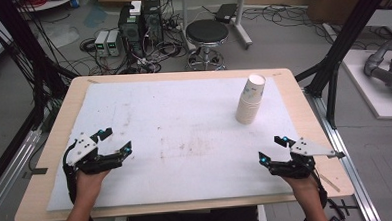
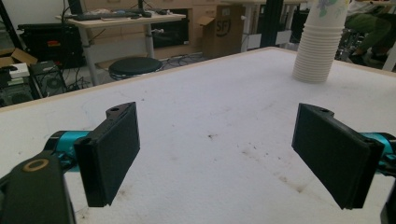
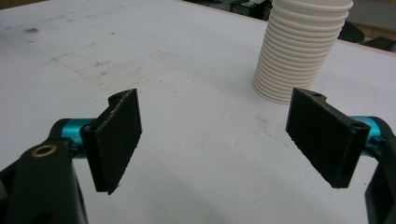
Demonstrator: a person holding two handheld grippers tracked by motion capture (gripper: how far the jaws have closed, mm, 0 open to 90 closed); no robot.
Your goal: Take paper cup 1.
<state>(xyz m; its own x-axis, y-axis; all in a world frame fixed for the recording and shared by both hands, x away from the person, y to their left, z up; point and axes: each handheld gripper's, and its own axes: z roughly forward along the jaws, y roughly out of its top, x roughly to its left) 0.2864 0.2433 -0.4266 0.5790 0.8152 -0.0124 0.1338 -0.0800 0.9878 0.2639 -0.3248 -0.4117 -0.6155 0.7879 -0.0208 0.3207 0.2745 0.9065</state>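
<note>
Your left hand-held gripper [image 1: 116, 140] sits low over the near left part of the counter [image 1: 185, 141], jaws spread wide, nothing between them. Your right hand-held gripper [image 1: 271, 148] is at the near right, jaws also wide apart and holding nothing. The stack of paper cups [image 1: 250, 99] stands upright on the white mat at the far right, well apart from your left gripper, nearer your right one but not touching. In the right gripper view the stack [image 3: 301, 49] is ahead, just past the right-hand jaw.
</note>
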